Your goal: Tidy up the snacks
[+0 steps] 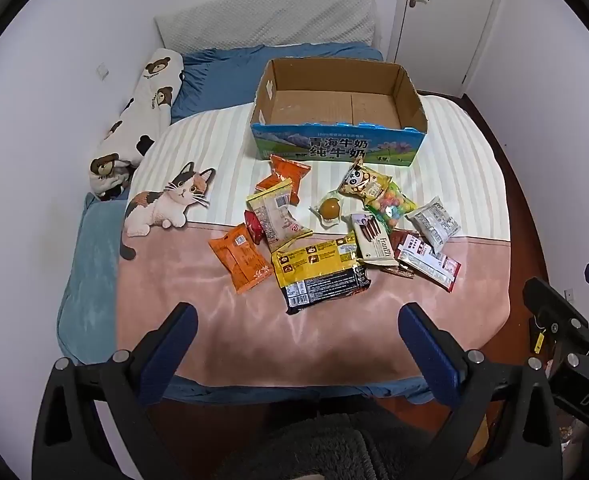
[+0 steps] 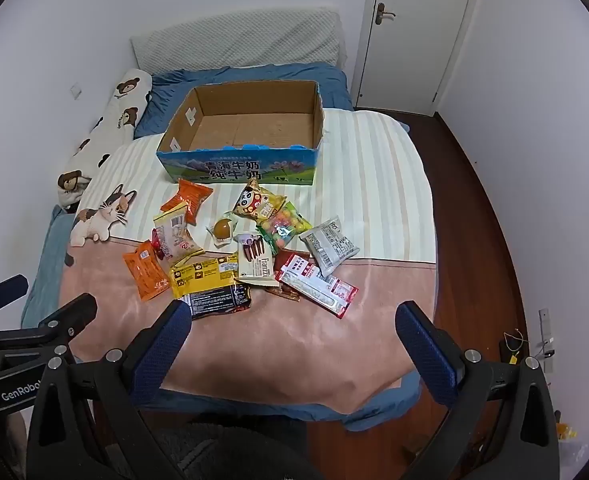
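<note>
left claw (image 1: 298, 344) and right claw (image 2: 294, 340): both gaping, empty, above bed's foot edge | snack packets (image 1: 326, 236): heaped mid-bed, unsorted | milk carton box (image 1: 336, 148): empty, open-topped beyond heap toward head edge, likely ready to receive them

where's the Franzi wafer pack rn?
In both wrist views the Franzi pack lies mid-pile on the blanket, just right of the yellow-and-black packet, below the bag of coloured candy balls and nearer than the empty cardboard box.
</note>
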A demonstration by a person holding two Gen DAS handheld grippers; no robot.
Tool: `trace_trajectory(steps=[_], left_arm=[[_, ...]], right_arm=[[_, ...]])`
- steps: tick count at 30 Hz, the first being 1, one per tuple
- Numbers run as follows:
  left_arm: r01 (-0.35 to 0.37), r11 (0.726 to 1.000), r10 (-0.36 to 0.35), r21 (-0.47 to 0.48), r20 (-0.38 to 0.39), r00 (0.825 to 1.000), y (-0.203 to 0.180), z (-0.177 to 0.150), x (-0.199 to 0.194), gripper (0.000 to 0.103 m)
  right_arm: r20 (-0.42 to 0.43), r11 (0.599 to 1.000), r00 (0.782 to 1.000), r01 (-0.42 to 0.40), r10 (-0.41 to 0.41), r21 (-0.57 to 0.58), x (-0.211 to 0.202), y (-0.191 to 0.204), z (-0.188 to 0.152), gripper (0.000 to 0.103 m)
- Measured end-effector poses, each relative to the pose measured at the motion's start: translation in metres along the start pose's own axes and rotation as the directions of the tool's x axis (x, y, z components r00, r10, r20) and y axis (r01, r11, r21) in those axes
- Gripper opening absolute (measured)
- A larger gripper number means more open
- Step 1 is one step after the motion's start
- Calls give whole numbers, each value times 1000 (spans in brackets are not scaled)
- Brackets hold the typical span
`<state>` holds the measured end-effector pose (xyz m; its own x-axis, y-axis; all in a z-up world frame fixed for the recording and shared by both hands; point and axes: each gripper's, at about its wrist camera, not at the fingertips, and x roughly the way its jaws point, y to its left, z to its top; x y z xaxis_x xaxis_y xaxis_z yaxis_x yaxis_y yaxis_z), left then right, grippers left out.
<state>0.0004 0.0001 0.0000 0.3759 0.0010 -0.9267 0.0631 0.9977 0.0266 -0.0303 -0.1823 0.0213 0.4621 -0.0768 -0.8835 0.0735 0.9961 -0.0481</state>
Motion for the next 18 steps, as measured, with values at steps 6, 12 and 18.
trace_trajectory(steps=[6, 12, 18], left_arm=[[8, 1000, -8, -7, 13, 1000, 4, 5, -4, 103], [4, 1000, -3, -10, 41, 999, 6, -2, -13, 103], [3, 1000, -3, -7, 44, 999, 5, -1, -15, 103]], right_arm=[[2, 1000, 1000, 4, -4, 1, -4, 0, 0, 103], [12, 1000, 1000, 5, -5, 13, -11, -5, 1, 103], [22, 1000, 1000, 2, -2, 29, -15, -4, -4, 103]])
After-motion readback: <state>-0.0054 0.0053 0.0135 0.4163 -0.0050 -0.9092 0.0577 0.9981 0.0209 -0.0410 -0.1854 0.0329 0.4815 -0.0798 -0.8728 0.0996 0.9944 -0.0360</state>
